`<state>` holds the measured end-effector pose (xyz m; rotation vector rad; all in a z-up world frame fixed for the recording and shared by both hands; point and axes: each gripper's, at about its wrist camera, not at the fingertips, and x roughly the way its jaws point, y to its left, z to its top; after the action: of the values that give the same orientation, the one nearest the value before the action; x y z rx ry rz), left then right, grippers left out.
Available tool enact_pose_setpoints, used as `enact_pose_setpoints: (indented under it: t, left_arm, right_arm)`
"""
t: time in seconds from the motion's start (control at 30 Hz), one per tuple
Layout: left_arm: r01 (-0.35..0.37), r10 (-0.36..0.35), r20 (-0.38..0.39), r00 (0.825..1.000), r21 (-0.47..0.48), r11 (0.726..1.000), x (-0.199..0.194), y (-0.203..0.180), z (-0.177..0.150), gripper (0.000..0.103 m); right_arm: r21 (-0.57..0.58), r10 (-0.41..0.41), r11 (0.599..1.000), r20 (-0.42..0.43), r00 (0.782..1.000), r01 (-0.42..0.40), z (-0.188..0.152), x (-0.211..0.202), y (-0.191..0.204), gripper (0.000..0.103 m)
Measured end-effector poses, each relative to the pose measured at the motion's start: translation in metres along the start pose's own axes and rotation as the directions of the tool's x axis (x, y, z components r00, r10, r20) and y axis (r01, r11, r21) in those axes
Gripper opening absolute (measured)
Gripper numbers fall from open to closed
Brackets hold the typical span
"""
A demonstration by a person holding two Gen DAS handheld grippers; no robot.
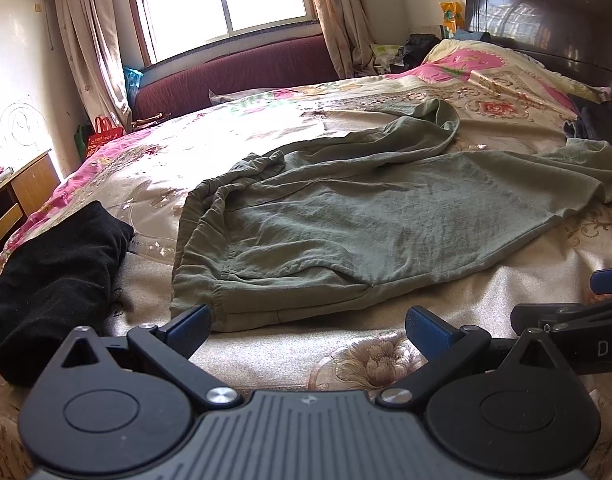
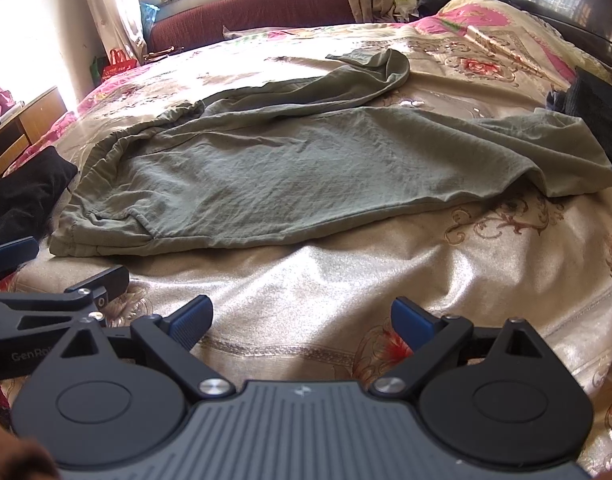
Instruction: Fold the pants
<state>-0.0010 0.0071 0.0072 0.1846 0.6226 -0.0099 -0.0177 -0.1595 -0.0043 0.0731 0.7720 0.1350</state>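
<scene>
A black garment (image 1: pixel 54 280) lies left of the left gripper (image 1: pixel 308 330), partly cut off by the frame. That gripper's jaws stand wide apart, holding nothing, just short of the pants' waistband. The green pants (image 1: pixel 366 216) lie ahead of both grippers on the floral bedspread (image 1: pixel 266 356), long axis running left to right, waistband left, leg ends right. The far leg curls back on itself. The right gripper (image 2: pixel 302 318) gapes empty too, well short of the pants. A dark cloth (image 2: pixel 598 120) at far right is cut off.
</scene>
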Motion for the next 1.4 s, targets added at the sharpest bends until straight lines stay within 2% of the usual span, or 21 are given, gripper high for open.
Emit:
enact_pose_setpoints:
  t: [0.17, 0.4, 0.5, 0.63, 0.7, 0.73, 0.77, 0.8, 0.87, 1.03, 1.13, 1.2, 1.4]
  left_arm:
    - [-0.05, 0.05, -0.004, 0.999, -0.042, 0.998, 0.009, 0.021, 0.004, 0.103]
    - [-0.118, 0.114, -0.05, 0.992, -0.096, 0.988, 0.036, 0.057, 0.008, 0.103]
    - [-0.094, 0.086, -0.079, 0.993, -0.118, 0.989, 0.048, 0.068, 0.01, 0.103]
    - [-0.057, 0.051, -0.106, 0.993, -0.056, 0.997, 0.066, 0.065, 0.012, 0.103]
    - [-0.038, 0.035, -0.116, 0.993, -0.03, 0.999, 0.069, 0.062, 0.011, 0.092]
    - [-0.028, 0.025, -0.124, 0.992, -0.017, 0.999, 0.071, 0.061, 0.01, 0.081]
    - [-0.025, 0.024, -0.132, 0.991, -0.007, 1.0, 0.073, 0.06, 0.01, 0.074]
    - [-0.029, 0.03, -0.134, 0.991, 0.006, 1.0, 0.073, 0.06, 0.009, 0.07]
    - [-0.031, 0.033, -0.135, 0.99, 0.022, 0.999, 0.074, 0.063, 0.01, 0.056]
    - [0.001, 0.001, -0.148, 0.989, 0.015, 1.0, 0.076, 0.081, 0.011, 0.038]
    - [0.022, -0.022, -0.15, 0.988, 0.002, 1.0, 0.075, 0.092, 0.008, 0.038]
    - [0.017, -0.015, -0.145, 0.989, 0.015, 1.0, 0.072, 0.096, 0.006, 0.036]
    - [-0.033, 0.04, -0.161, 0.986, 0.048, 0.998, 0.063, 0.125, -0.003, 0.035]
  right_arm:
    - [-0.041, 0.015, 0.999, 0.017, 1.0, -0.014, 0.007, 0.007, 0.003, 0.096]
    - [-0.135, 0.038, 0.99, 0.05, 0.998, -0.031, 0.019, 0.021, 0.014, 0.095]
    - [-0.214, 0.065, 0.976, 0.059, 0.996, -0.051, 0.023, 0.029, 0.025, 0.095]
    - [-0.343, 0.113, 0.935, 0.042, 0.993, -0.092, 0.028, 0.044, 0.046, 0.093]
    - [-0.424, 0.125, 0.901, 0.046, 0.991, -0.094, 0.03, 0.051, 0.057, 0.089]
    - [-0.458, 0.126, 0.884, 0.051, 0.991, -0.089, 0.031, 0.054, 0.062, 0.088]
    - [-0.486, 0.123, 0.87, 0.054, 0.991, -0.082, 0.032, 0.058, 0.066, 0.086]
    - [-0.51, 0.12, 0.857, 0.05, 0.992, -0.078, 0.033, 0.063, 0.069, 0.082]
    - [-0.54, 0.125, 0.837, 0.028, 0.992, -0.09, 0.037, 0.072, 0.074, 0.073]
    - [-0.585, 0.155, 0.796, -0.054, 0.986, -0.157, 0.037, 0.08, 0.091, 0.022]
    - [-0.59, 0.15, 0.79, -0.079, 0.986, -0.168, 0.037, 0.079, 0.102, 0.014]
    - [-0.568, 0.166, 0.799, -0.106, 0.98, -0.197, 0.039, 0.078, 0.108, 0.013]
    - [-0.571, 0.239, 0.768, -0.163, 0.957, -0.289, 0.033, 0.066, 0.135, 0.012]
